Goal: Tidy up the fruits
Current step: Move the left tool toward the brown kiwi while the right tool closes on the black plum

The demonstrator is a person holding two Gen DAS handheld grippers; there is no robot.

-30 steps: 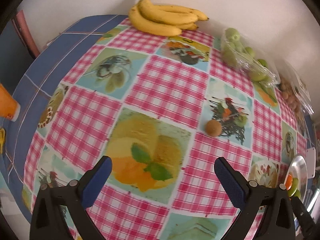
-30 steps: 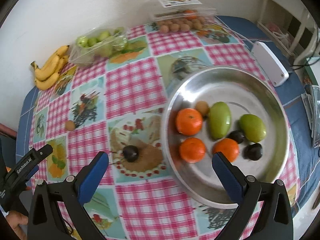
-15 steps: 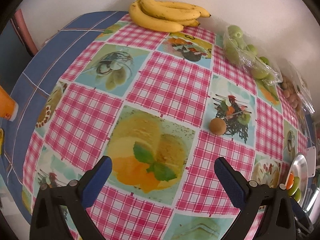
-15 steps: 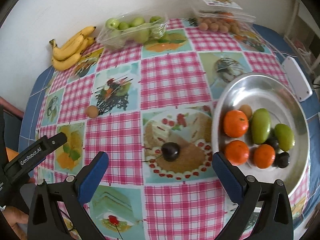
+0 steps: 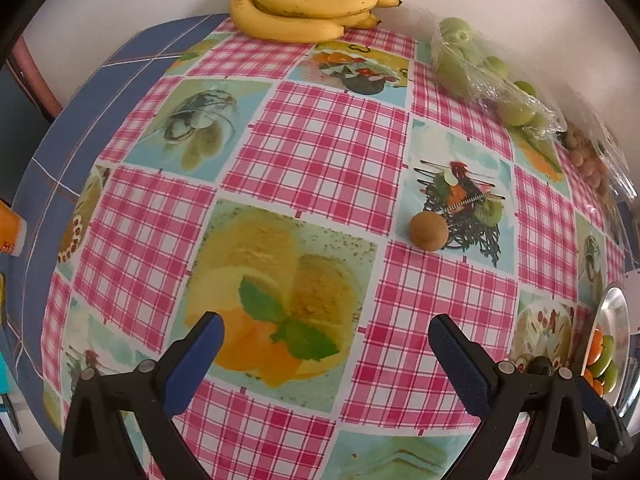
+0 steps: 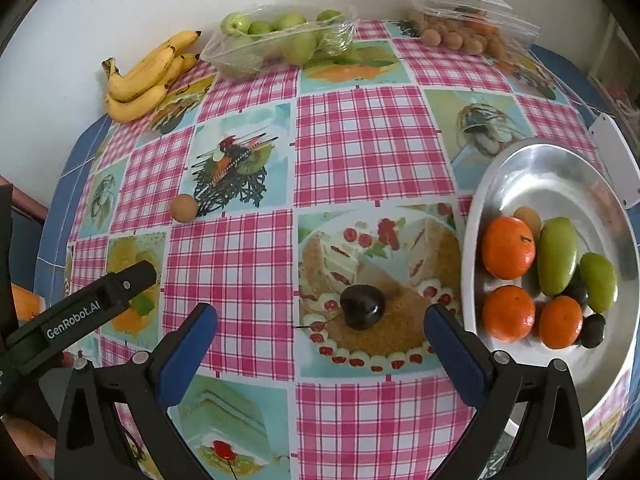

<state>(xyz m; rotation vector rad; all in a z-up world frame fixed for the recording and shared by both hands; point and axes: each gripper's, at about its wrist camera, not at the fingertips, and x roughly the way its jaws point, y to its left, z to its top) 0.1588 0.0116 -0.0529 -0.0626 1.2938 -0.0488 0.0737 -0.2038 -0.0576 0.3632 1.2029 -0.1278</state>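
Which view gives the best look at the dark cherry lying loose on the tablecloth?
The right wrist view: the cherry lies unobstructed just ahead of the open right gripper. In the left wrist view the cherry is only a dark sliver behind a finger.

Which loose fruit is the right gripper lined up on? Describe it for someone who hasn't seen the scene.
Start at the steel plate of fruit on the checked tablecloth. Just outside its left rim, on the printed cake picture, sits a dark cherry, ahead of the open right gripper. Unlike the tan round fruit farther left, it is near-black and glossy.
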